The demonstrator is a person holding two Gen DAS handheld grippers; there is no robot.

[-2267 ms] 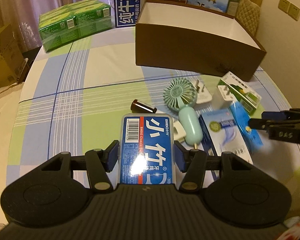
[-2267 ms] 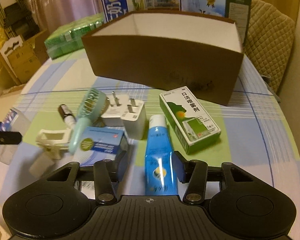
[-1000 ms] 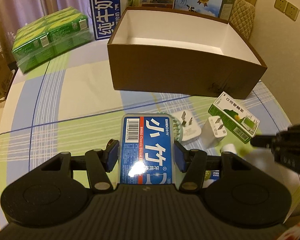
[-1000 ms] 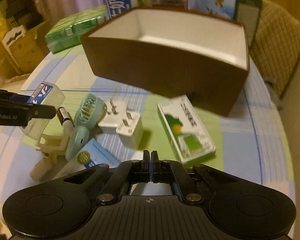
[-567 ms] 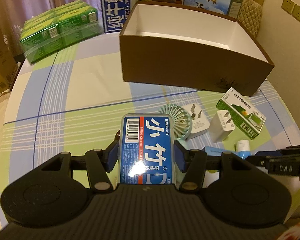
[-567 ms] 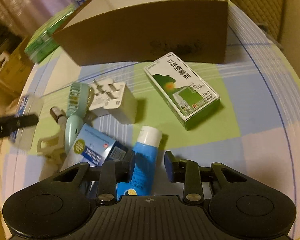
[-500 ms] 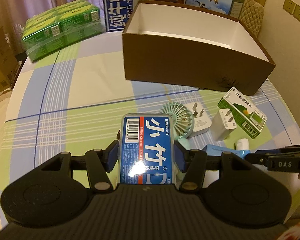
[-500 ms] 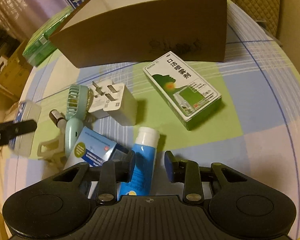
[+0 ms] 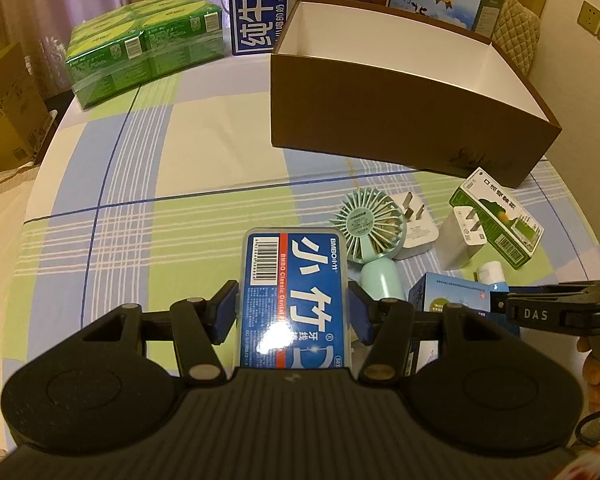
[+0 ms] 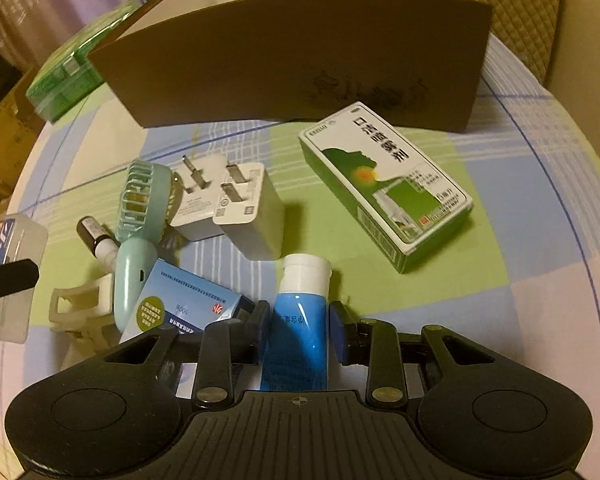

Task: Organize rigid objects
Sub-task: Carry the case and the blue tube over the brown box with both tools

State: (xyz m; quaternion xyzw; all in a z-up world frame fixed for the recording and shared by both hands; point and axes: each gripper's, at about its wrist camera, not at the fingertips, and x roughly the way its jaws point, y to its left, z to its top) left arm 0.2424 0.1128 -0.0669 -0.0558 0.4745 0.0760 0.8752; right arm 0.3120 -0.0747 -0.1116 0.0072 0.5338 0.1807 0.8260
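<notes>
One checked table (image 9: 204,152) carries a brown box (image 9: 396,128), open-topped, with a green carton (image 10: 384,184), two white plugs (image 10: 236,204) and a small fan (image 10: 140,220) before it. Left gripper (image 9: 292,308) pinches a floss case (image 9: 294,292) above the cloth. Right gripper (image 10: 298,332) straddles a blue tube (image 10: 298,328) lying on the table, pads just beside it.

Shrink-wrapped green cartons (image 9: 144,50) are sitting on the checked-cloth bench (image 9: 196,152); milk cartons (image 9: 258,4) are standing behind; cardboard boxes (image 9: 4,108) alongside.
</notes>
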